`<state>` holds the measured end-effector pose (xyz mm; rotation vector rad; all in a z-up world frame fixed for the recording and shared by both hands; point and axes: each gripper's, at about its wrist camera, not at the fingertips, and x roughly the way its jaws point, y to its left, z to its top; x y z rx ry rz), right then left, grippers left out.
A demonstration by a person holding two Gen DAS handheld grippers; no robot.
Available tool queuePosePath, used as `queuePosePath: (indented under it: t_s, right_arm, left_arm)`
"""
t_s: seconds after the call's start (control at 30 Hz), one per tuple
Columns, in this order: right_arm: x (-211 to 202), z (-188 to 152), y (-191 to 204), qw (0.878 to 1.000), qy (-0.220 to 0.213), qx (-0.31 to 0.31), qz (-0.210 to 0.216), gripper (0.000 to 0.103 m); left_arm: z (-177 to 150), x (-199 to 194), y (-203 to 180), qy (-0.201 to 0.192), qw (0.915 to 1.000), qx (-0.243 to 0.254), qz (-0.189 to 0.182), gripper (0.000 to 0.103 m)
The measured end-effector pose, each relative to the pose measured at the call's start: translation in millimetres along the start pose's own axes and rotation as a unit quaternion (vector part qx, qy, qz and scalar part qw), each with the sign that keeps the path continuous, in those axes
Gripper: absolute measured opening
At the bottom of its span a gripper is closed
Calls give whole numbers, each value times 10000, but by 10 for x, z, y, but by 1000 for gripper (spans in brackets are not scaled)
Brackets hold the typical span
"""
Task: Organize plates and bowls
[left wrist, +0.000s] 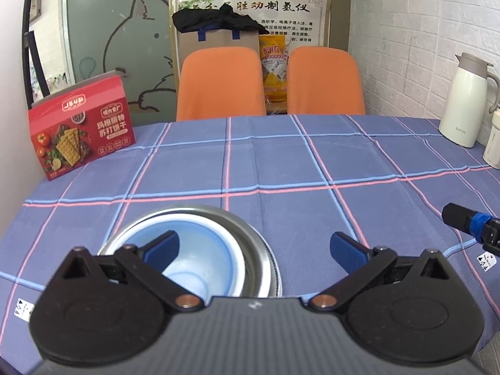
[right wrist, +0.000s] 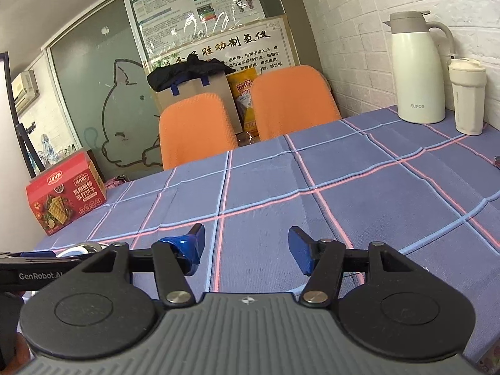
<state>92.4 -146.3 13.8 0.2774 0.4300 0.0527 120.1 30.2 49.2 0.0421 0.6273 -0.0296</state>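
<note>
Low in the left wrist view, just left of centre, sits a round steel bowl (left wrist: 262, 250) with a brushed, shiny rim, and nested inside it a pale blue bowl (left wrist: 203, 259) with a smooth, glossy inside and a lighter flat bottom. That makes two bowls, stacked as one; no plate shows. The left gripper (left wrist: 254, 247) stands spread wide above them, its left blue pad over the blue bowl's inside and its right pad out past the steel rim, pinching nothing. In the right wrist view the right gripper (right wrist: 247, 247) is partly spread over bare cloth, empty, its blue-taped fingertips (right wrist: 190, 250) apart; the steel rim peeks in at lower left. The tablecloth (left wrist: 281, 162) is woven purple-blue fabric crossed by pink and light blue stripes. Behind the table stand two orange padded chairs (left wrist: 220, 84). One red cardboard cracker box (left wrist: 82, 128) stands at the left edge, one cream jug (right wrist: 417, 68) and one cream tumbler (right wrist: 467, 97) at upper right.
</note>
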Motion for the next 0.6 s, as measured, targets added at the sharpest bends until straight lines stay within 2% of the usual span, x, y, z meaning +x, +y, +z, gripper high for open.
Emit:
queuePosePath:
  t_s: [0.13,0.33,0.6]
  right_arm:
    - [-51,-10,5,9999,-42,-48,-83,45]
    - [-106,-39,13,9963,-170,-433,-721,46]
    - [-60,-61,-2,9978,-30,-316,-579,47]
  left_arm:
    - [-23,-71,-3,-59,10000,50,56,102]
    - [-42,-138,-16,-129,9997,145,154,102]
    - [-35,-155,11,-293,9995,62,35,102]
